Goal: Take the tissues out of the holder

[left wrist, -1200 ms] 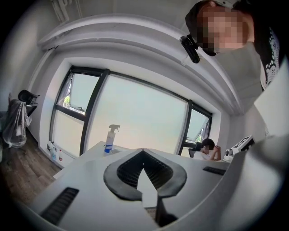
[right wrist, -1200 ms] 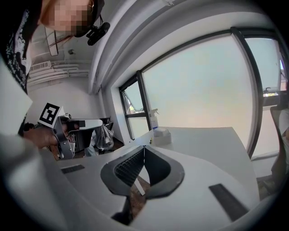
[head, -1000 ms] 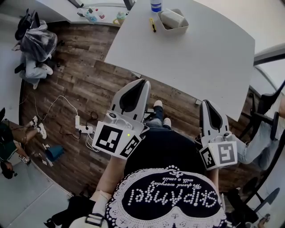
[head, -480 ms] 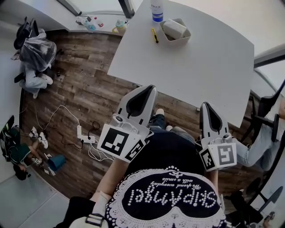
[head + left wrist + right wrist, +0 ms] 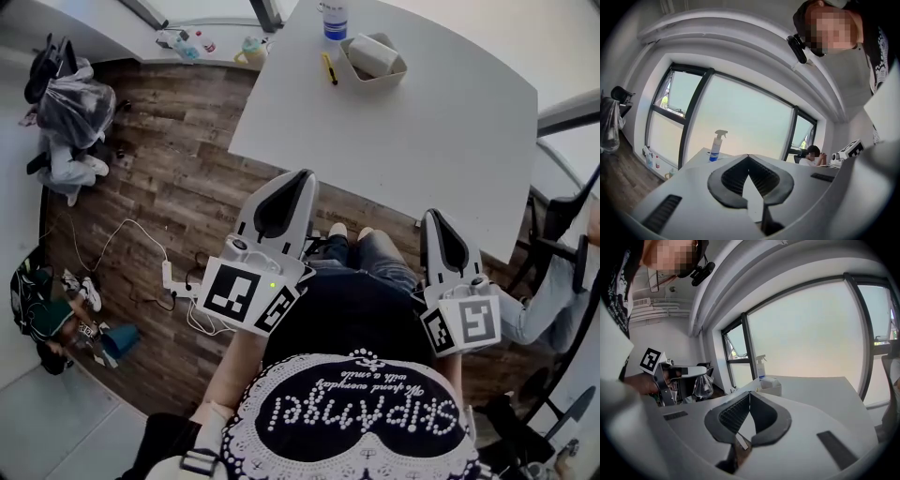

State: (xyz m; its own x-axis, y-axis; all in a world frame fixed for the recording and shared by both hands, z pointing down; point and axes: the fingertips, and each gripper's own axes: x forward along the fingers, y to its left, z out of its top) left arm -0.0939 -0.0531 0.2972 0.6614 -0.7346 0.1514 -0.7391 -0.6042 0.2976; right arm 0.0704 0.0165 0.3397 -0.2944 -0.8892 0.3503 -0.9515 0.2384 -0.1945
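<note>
The table [image 5: 441,131] drifts closer as I step in; left gripper [image 5: 303,176] and right gripper [image 5: 432,217] are closed and empty, the holder [image 5: 399,69] of tissues [image 5: 372,53] well beyond them.

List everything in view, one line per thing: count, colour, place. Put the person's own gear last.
table: one, white, ahead of the person
tissue holder: one, off-white, far end of the table
tissues: one roll or pack, white, inside the holder
spray bottle: one, white with a blue label, left of the holder
pen: one, yellow, on the table beside the holder
floor: dark wood, left of the table
power strip: one, white, on the floor with its cables
bag: one, grey, far left
seated person: one, in jeans, far right
left gripper: one, white, black pads, jaws together, empty
right gripper: one, white, black pads, jaws together, empty
</note>
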